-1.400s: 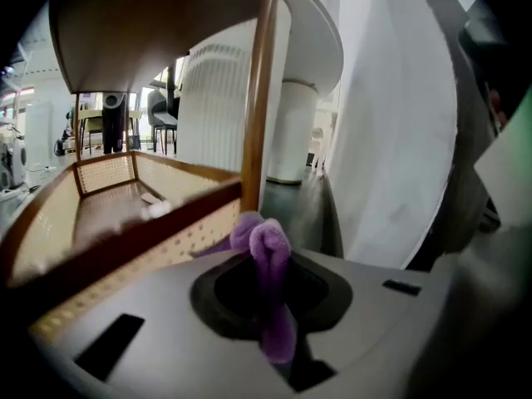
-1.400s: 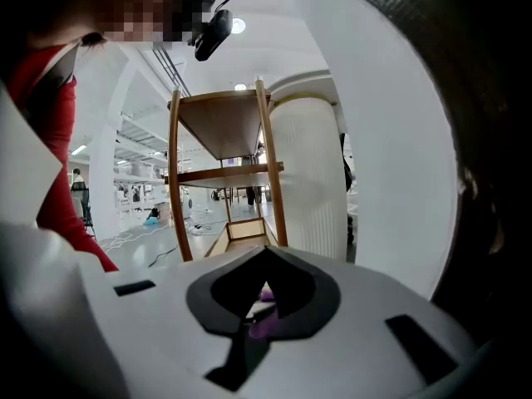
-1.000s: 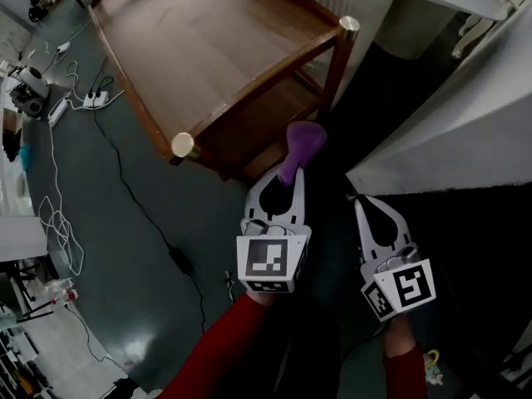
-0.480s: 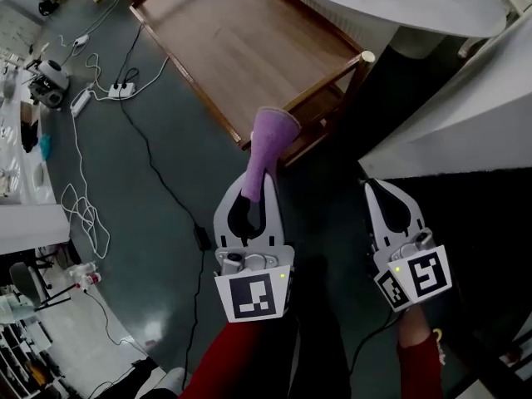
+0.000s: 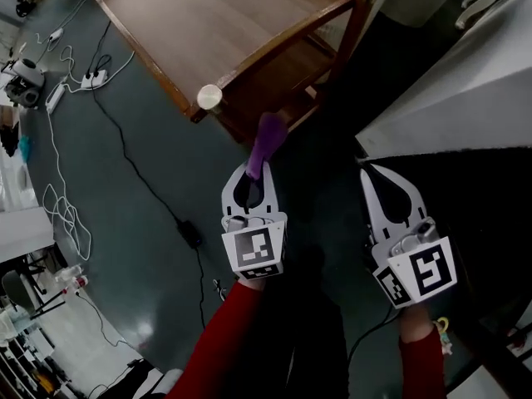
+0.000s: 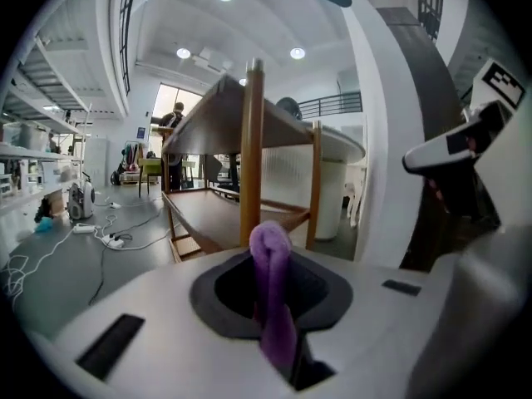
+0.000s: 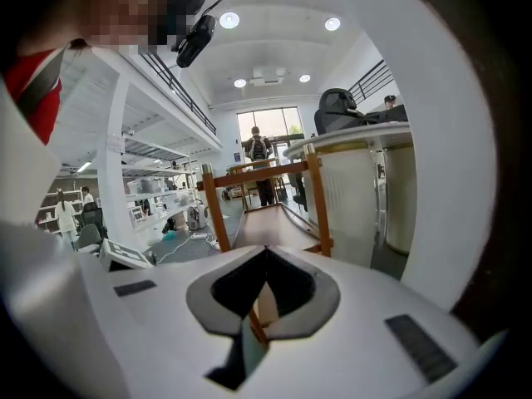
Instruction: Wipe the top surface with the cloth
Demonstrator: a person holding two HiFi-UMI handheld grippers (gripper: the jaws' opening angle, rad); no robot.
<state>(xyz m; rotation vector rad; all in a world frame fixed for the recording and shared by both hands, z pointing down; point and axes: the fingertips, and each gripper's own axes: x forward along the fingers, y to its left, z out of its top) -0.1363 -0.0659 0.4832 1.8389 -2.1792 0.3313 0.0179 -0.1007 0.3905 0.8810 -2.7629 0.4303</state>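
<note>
No legible text, labels, brands or numbers anywhere in view.

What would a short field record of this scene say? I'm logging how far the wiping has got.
left gripper: shut on purple cloth, which sticks up past the jaws
right gripper: shut, nothing between the jaws
wooden table: ahead of both grippers
contact: purple cloth in the air, near the table corner, off the top
wiping: not under way

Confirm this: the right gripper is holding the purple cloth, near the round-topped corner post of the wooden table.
Not right: the left gripper holds the purple cloth, near the round-topped corner post of the wooden table. The left gripper view shows it pinched between the jaws.
</note>
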